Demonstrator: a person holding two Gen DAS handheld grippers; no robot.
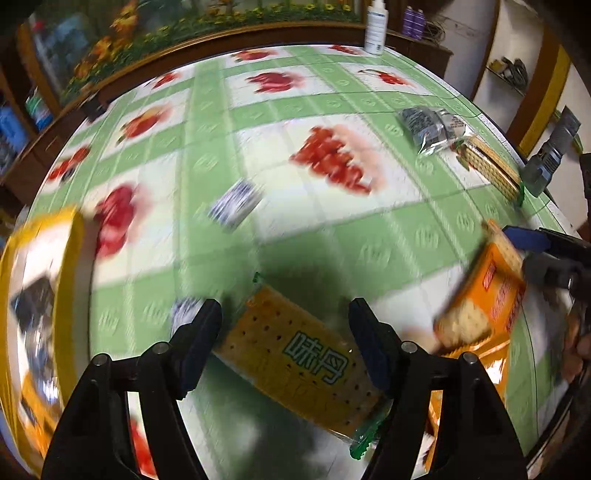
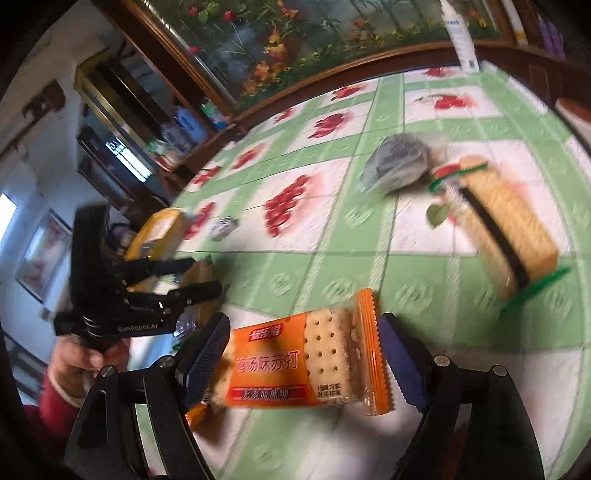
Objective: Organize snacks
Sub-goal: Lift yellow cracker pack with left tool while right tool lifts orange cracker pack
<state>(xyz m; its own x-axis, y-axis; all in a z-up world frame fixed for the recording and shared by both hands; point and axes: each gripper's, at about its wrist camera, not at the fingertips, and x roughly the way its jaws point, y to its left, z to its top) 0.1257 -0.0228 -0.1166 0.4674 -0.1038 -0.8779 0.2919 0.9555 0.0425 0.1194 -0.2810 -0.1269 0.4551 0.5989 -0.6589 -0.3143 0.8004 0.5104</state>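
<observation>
In the left wrist view my left gripper (image 1: 286, 314) is shut on a clear cracker pack (image 1: 295, 362) with green ends and green characters, held slantwise between its pads above the table. The right wrist view shows my right gripper (image 2: 304, 321) shut on an orange soda-cracker pack (image 2: 295, 365), gripped across its length. That orange pack (image 1: 491, 295) and the right gripper (image 1: 524, 254) appear at the left view's right edge. The left gripper (image 2: 205, 275) shows at the far left of the right wrist view, with a hand (image 2: 81, 354) on it.
A green-and-white fruit-print tablecloth (image 1: 332, 236) covers the table. On it lie a yellow box (image 1: 44, 295), a small blue-white packet (image 1: 236, 203), a grey-clear packet (image 1: 428, 125) and a sandwich-cracker pack (image 1: 487, 166). A white bottle (image 1: 376, 26) stands at the far edge.
</observation>
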